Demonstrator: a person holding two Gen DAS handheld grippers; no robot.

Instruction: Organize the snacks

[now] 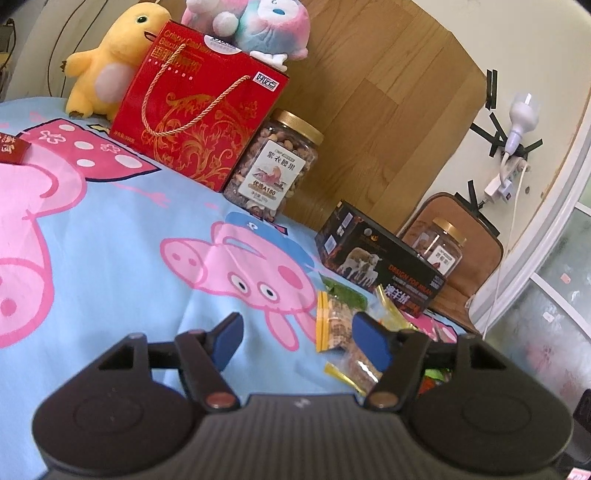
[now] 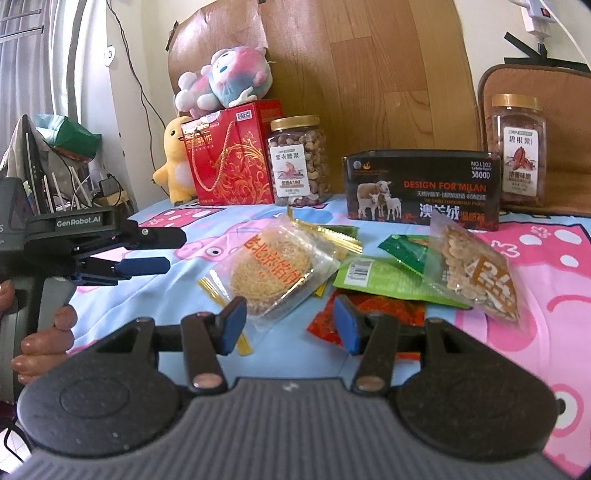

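Several snack packets lie in a loose pile on the blue pig-print sheet (image 2: 280,362). Among them are a clear packet with a round cake (image 2: 273,273), a light green packet (image 2: 373,277), a clear packet of nuts (image 2: 472,266) and a red packet (image 2: 373,314). My right gripper (image 2: 290,328) is open just in front of the pile, the cake packet lying beyond its left finger, untouched. My left gripper (image 1: 299,341) is open and empty over the sheet, left of the pile. A clear packet (image 1: 334,325) lies beside its right finger. The right wrist view shows the left gripper (image 2: 166,251) at far left, held by a hand (image 2: 48,332).
Along the wooden headboard stand a red gift bag (image 1: 199,110), a jar of nuts (image 1: 273,162), a black box with a sheep picture (image 2: 421,188) and a second jar (image 2: 522,147). A yellow plush (image 1: 107,62) and a pink-blue plush (image 1: 255,26) sit by the bag.
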